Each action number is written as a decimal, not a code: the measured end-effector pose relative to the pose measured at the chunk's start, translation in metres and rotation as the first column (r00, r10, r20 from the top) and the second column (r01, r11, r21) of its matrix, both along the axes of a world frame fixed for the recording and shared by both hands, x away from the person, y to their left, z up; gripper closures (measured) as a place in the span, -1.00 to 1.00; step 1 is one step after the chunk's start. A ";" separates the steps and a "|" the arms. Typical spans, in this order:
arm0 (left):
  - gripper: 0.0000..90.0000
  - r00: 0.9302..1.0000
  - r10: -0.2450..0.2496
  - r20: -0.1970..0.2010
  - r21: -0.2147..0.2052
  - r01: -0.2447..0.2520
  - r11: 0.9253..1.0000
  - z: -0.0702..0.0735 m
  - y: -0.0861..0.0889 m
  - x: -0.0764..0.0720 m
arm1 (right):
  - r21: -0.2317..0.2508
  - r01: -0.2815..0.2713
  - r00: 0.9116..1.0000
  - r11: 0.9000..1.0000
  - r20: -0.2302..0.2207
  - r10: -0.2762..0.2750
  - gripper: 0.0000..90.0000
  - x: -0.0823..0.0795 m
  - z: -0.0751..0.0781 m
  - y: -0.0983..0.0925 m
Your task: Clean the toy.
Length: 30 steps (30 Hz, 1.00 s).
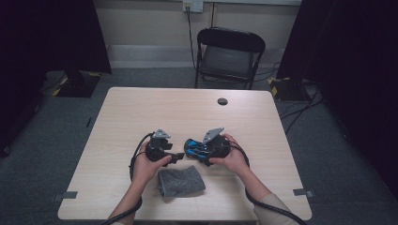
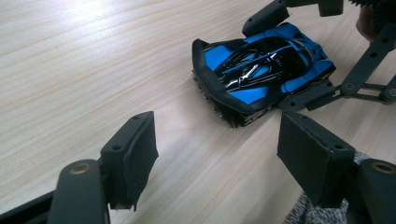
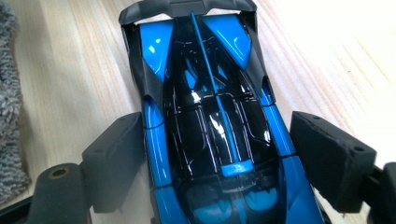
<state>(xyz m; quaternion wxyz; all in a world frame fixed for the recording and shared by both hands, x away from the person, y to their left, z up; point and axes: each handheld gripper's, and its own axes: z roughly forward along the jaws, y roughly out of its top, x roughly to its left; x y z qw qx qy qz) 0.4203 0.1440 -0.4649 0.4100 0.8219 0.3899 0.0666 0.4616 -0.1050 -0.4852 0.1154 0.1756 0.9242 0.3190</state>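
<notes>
The car [image 3: 210, 121] looks light, stiff and glossy-slick; right gripper [image 3: 219, 158] jaws flank its sides, contact unclear; left gripper [image 2: 219, 154] open, empty.

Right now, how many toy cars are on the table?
1. The car sits near the table's middle, between the right gripper's jaws, just beyond the grey cloth.

A recording lab or studio: a pale wood-grain tabletop [image 1: 141, 112] on grey carpet, black curtains at 10 and 2 o'clock, a black folding chair [image 1: 229, 55] at 12, yellow-black floor tape [image 1: 278, 88].
</notes>
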 end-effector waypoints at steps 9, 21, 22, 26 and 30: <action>-0.45 1.000 -0.018 0.009 -0.005 0.018 1.000 0.007 0.012 -0.013 | 0.004 0.029 1.000 1.000 0.002 -0.029 -0.54 -0.004 0.000 -0.006; -0.51 0.995 -0.091 0.026 -0.029 0.092 0.995 0.018 0.006 -0.030 | 0.026 0.127 0.992 0.992 0.000 -0.127 -0.41 -0.016 0.002 -0.019; -0.52 0.994 -0.102 0.025 -0.029 0.103 0.994 0.018 0.005 -0.031 | 0.025 0.134 0.991 0.991 0.004 -0.134 -0.41 -0.017 0.002 -0.019; -0.56 0.992 -0.128 0.020 -0.020 0.129 0.991 0.019 0.003 -0.036 | 0.044 0.164 0.986 0.985 0.002 -0.164 -0.41 -0.019 0.001 -0.021; -0.59 0.990 -0.140 0.013 -0.023 0.140 0.990 0.016 0.003 -0.040 | 0.055 0.170 0.985 0.984 0.006 -0.170 -0.42 -0.021 0.000 -0.024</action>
